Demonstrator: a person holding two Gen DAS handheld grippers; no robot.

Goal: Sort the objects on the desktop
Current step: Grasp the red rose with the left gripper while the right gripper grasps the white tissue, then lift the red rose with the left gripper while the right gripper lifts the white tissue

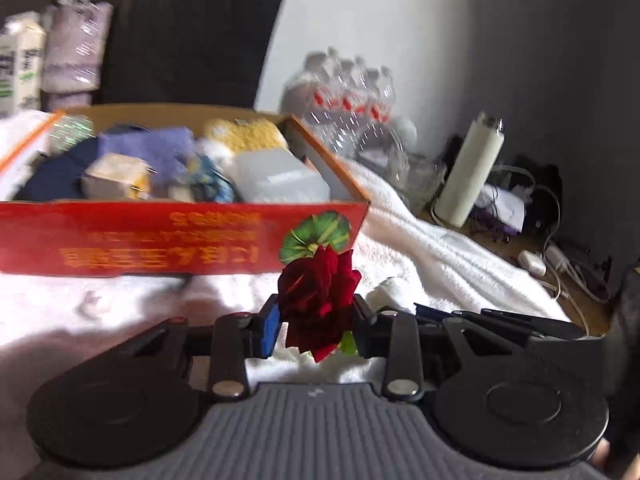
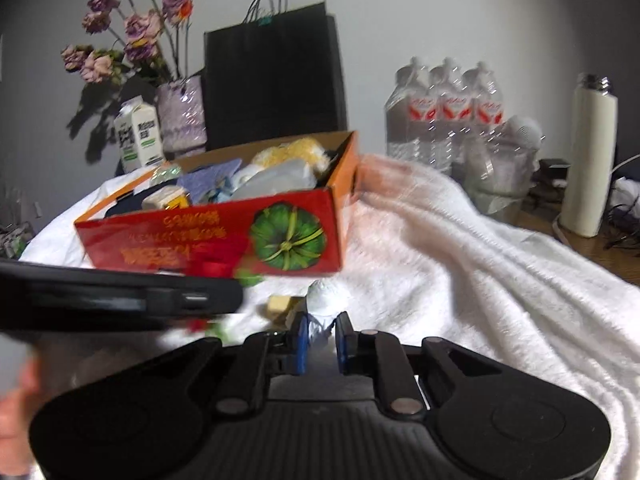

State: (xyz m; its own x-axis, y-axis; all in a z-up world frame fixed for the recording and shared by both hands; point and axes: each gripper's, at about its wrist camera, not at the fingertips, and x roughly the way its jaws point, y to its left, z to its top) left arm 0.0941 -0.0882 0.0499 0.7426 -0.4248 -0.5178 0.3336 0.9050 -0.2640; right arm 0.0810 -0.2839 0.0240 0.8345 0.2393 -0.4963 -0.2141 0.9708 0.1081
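- The left gripper [image 1: 318,326] pinches a red rose [image 1: 318,300] between its blue pads; the bloom stands up out of the jaws, a bit of green showing beneath it.
- The right gripper [image 2: 322,338] is nipped in on a small white object [image 2: 325,300], upright between its pads; the blur keeps me from saying what it is.
- Just beyond that, a small yellowish block [image 2: 278,305] lies on the white towel [image 2: 460,264].
- The red cardboard box [image 1: 172,240] sits straight ahead of both grippers, its long side facing them and running left to right; the left gripper looks the nearer.
- Its near wall stands above the jaws, so I judge each load must rise over that edge.
- The box is already crowded; free room looks scant.
- Further right, beyond the box, stand water bottles [image 2: 444,120] and a white flask [image 2: 588,160].
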